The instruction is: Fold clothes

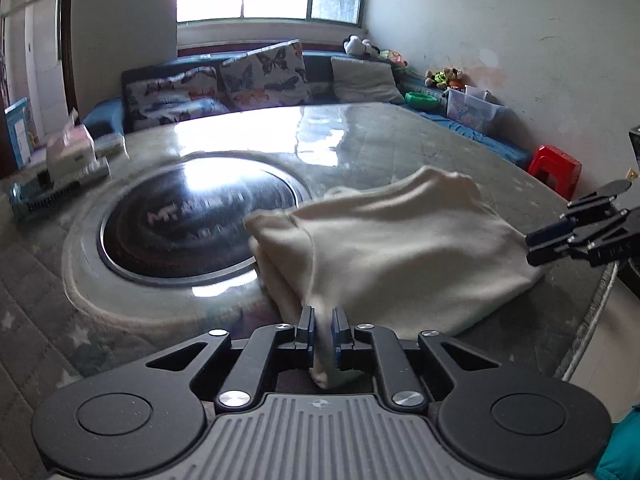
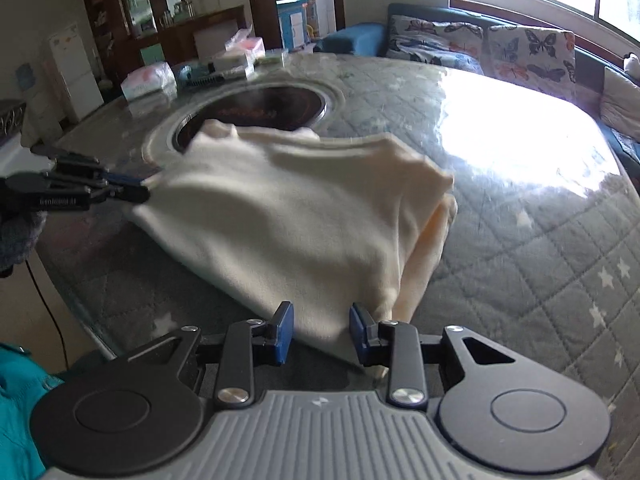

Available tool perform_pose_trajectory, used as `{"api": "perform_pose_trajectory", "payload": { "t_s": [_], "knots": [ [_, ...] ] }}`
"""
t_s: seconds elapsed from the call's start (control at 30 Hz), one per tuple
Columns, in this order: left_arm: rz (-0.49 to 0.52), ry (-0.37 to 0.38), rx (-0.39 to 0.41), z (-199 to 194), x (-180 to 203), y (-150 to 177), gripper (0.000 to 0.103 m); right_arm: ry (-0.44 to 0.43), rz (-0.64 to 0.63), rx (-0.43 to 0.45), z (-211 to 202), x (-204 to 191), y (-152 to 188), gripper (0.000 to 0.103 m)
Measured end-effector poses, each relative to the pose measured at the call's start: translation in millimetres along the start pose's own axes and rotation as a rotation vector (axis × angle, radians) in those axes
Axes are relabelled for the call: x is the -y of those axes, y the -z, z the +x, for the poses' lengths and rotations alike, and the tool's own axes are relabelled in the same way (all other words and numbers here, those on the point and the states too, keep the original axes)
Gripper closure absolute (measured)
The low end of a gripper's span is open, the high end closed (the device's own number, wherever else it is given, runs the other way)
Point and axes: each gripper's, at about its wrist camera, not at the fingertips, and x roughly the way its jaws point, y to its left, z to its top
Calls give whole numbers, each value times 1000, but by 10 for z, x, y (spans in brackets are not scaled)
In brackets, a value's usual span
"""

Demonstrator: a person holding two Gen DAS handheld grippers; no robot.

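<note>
Left gripper (image 1: 323, 330) pinches a corner of the soft cream cloth (image 1: 384, 256); right gripper (image 2: 320, 330), jaws narrow, clamps its other corner. Cloth lies folded on the quilted, glossy table (image 2: 520, 208), overlapping a round black hob (image 1: 192, 216).

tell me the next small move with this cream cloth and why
Probably carry both held corners forward over the cloth to lay the fold. The left gripper pinches one near corner, the right gripper has the other between its pads, and the cloth hangs lifted, bunched above the table.
</note>
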Motion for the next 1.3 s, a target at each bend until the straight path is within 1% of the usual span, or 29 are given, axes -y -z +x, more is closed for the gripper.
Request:
{"api": "perform_pose_trajectory", "payload": {
  "t_s": [0.1,0.2,0.33,0.47,0.5,0.6,0.67,0.8,0.97,1.03,1.17,1.23,1.3],
  "knots": [
    [3,-12,40,-20,-8,-133,92,18,-1,59,-32,53,-151,72],
    [-13,-3,57,99,36,-266,92,42,8,117,39,126,-337,72],
    [-18,-4,53,368,113,-345,92,31,62,137,275,223,-497,72],
    [-10,-30,14,601,117,-303,92,40,88,114,476,281,-467,72],
    [-12,-27,11,614,95,-289,92,47,96,104,516,312,-439,75],
    [-18,-23,4,629,40,-265,92,35,123,109,515,396,-381,76],
    [-35,-28,7,604,-12,-292,91,55,110,101,472,393,-383,76],
    [-70,-37,22,620,-77,-399,91,68,90,117,429,375,-473,76],
    [-52,-46,30,764,-31,-539,91,46,64,170,520,289,-709,76],
    [-52,-54,18,842,-34,-555,91,40,45,182,613,233,-797,76],
    [-68,-80,-19,994,-122,-533,91,39,54,163,855,218,-844,77],
    [-82,-78,-24,999,-154,-544,89,52,84,143,949,280,-813,77],
    [-90,-74,-21,983,-154,-572,89,59,113,133,998,334,-794,78]
  ]
}}
